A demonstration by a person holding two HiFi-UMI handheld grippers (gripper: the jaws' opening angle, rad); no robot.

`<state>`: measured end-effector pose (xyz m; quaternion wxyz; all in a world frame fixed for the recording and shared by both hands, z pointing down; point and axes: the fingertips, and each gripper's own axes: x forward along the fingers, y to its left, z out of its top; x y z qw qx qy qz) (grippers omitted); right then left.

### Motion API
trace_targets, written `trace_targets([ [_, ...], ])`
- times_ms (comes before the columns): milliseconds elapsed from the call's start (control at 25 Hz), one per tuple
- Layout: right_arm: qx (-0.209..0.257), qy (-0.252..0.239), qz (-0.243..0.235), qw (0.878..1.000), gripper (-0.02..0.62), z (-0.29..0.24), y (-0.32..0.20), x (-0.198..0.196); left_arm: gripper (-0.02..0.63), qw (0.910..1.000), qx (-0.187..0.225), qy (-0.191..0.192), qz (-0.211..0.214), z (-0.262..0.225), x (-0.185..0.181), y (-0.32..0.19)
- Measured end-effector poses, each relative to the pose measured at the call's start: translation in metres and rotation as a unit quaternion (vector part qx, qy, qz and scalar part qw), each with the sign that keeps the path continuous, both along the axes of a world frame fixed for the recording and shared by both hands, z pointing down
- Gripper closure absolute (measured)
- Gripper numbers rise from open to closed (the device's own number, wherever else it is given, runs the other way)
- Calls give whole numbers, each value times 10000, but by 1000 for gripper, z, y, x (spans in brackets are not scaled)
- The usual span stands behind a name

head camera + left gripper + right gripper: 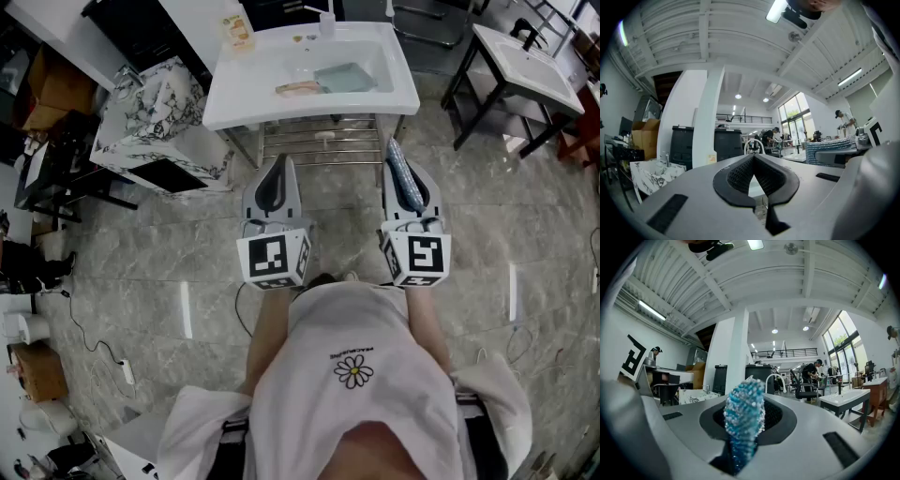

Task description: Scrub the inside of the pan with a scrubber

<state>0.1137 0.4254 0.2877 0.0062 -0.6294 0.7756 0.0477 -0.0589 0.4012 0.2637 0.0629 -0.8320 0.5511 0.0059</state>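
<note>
The scrubbing has not begun, judging by how things lie. The person stands in front of a white washbasin point(225, 94) on a metal stand, with both tools held level and well short of its near edge. The left tool point(753, 159) has its jaws together with nothing between them. The right tool point(410, 171) is clamped on the scrubber point(744, 416), a knobbly blue-and-white pad that stands upright between the jaws and sticks out beyond their tips.

What seems to be the pan point(345, 77), a pale teal rectangular piece, lies inside the washbasin toward its right side. A pinkish thing point(298, 88) lies just beside it on the left; what it is cannot be told.

The scrubber is therefore in hand, which looks like the only part done. Left to do: bring both tools over the basin, probably steady the pan with the left one, and work the scrubber across its inside.
</note>
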Motion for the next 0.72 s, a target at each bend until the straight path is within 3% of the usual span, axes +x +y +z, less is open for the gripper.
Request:
trace_targets([
  [720, -248, -307, -11, 9992, 522, 21, -30, 13, 591, 9997, -251, 1, -70, 19, 1, -31],
])
